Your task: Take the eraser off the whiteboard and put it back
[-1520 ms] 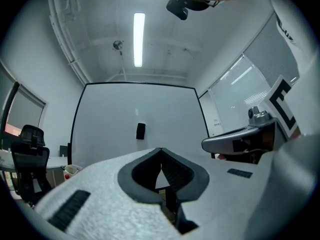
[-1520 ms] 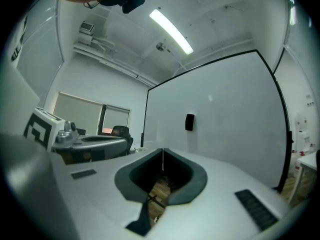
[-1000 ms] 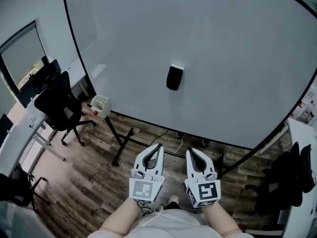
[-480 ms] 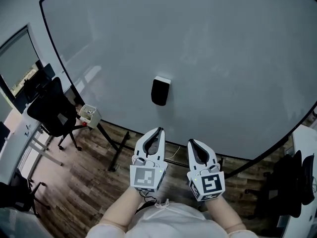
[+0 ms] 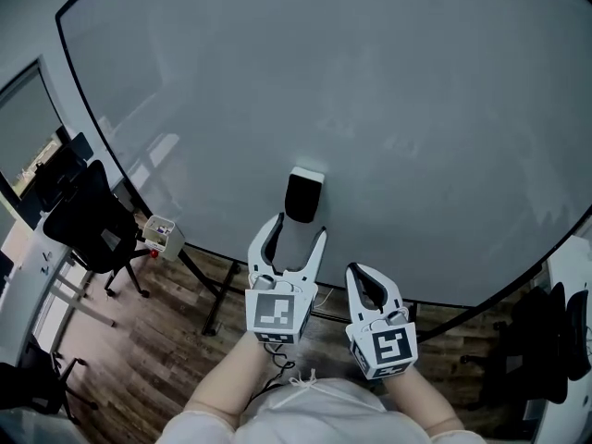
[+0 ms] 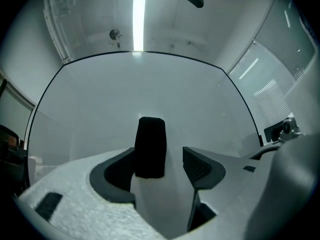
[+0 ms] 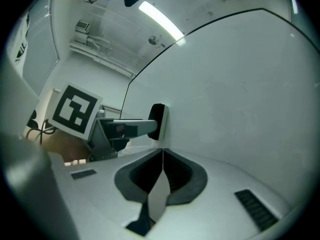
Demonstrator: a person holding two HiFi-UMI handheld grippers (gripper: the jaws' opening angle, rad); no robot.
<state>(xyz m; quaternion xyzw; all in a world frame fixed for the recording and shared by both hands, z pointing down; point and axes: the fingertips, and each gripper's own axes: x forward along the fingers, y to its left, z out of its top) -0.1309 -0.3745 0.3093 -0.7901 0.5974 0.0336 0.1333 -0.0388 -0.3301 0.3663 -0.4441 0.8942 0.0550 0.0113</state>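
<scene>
A black office chair (image 5: 85, 225) stands on a wood-plank floor (image 5: 157, 340). Behind the chair, a window (image 5: 28, 128) is set in a pale wall (image 5: 28, 17). Just beside the chair, nearer the camera, is a white desk (image 5: 26, 271). Well apart from the chair, across the floor, a second dark chair (image 5: 555, 340) stands by another white desk (image 5: 566, 257). High above, a long strip light (image 6: 138, 19) glows on the white ceiling.

Left claw (image 5: 300, 228) has advanced to the eraser (image 5: 303, 195) (jaws opening either side).
</scene>
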